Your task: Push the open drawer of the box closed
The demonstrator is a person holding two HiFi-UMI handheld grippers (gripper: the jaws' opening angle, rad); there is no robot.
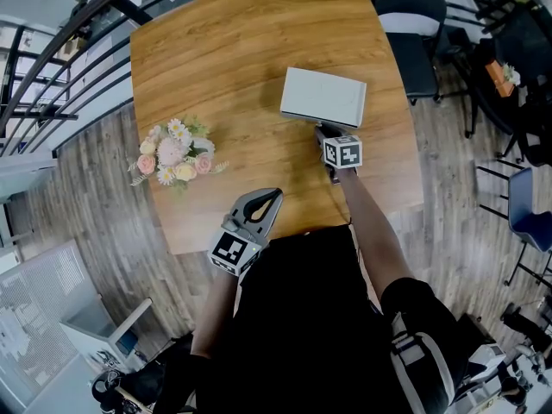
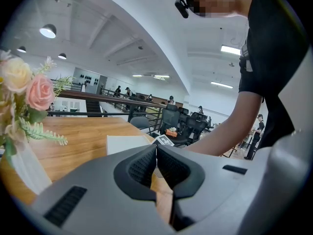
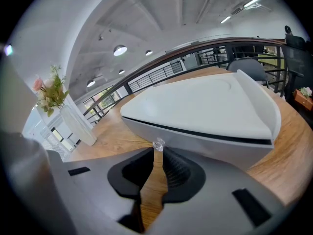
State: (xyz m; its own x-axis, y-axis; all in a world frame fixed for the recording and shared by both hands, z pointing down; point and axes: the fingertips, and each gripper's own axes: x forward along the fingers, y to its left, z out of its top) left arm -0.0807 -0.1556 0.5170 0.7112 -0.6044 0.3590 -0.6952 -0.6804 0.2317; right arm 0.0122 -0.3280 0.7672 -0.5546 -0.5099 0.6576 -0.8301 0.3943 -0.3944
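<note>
Wooden table (image 1: pixel 216 59) | right hand-held gripper (image 1: pixel 321 128) extended to box (image 1: pixel 323 96) | left hand-held gripper (image 1: pixel 271 199) low

Legible text: none | Brands, numbers, signs: none readable | box (image 1: pixel 323 96): plain white faces, no label shows | marker cubes (image 1: pixel 342 153) on left claw (image 1: pixel 276 194) and right claw (image 1: pixel 321 129): black-and-white square patterns only, no characters | background fittings: too small to read

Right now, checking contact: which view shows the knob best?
Right gripper view: the knob sits close-up between the right gripper's jaw tips. Head view hides it behind that gripper; left gripper view shows only the box.
</note>
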